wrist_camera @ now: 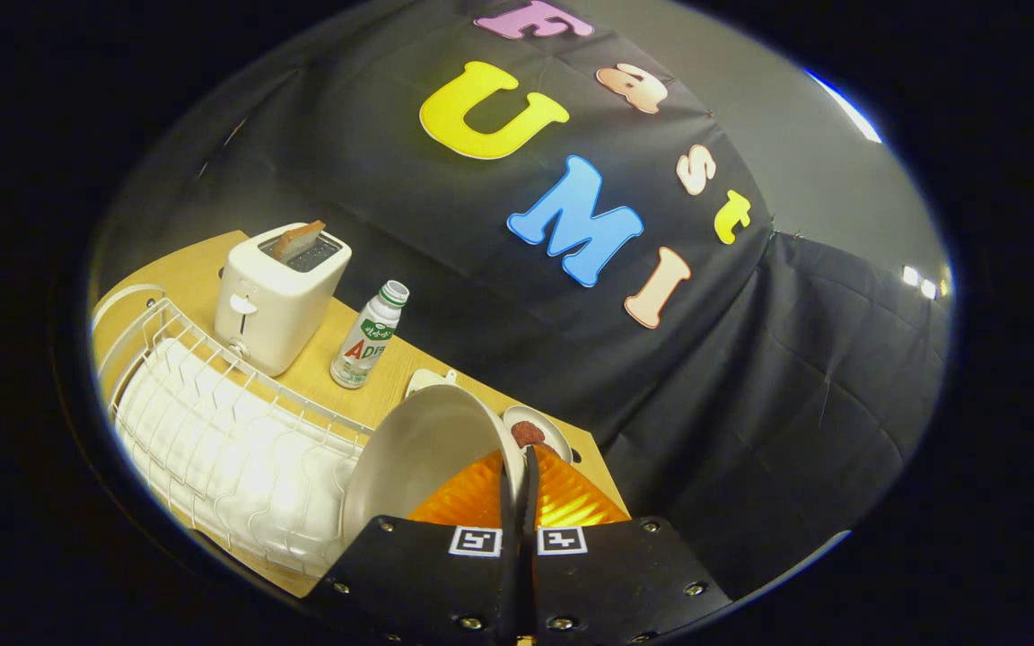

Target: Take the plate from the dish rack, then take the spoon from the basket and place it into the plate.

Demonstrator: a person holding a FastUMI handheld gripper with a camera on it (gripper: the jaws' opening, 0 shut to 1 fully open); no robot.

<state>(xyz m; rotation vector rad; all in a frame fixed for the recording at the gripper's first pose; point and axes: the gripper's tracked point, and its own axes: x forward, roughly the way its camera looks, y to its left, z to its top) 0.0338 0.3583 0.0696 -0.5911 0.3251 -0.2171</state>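
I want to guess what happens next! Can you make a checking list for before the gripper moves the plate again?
1. Fingers pinch the plate's rim: ok, the gripper is closed on the plate, its rim caught between the fingers.
2. Plate is out of the dish rack: ok, it is held on edge beside the rack.
3. Grip is firm enough: cannot tell.
4. Toaster and bottle out of the way: ok, both stand beyond the rack.
5. Small dish just beyond the fingers: not ok, close to the plate.
6. Spoon basket found: cannot tell.
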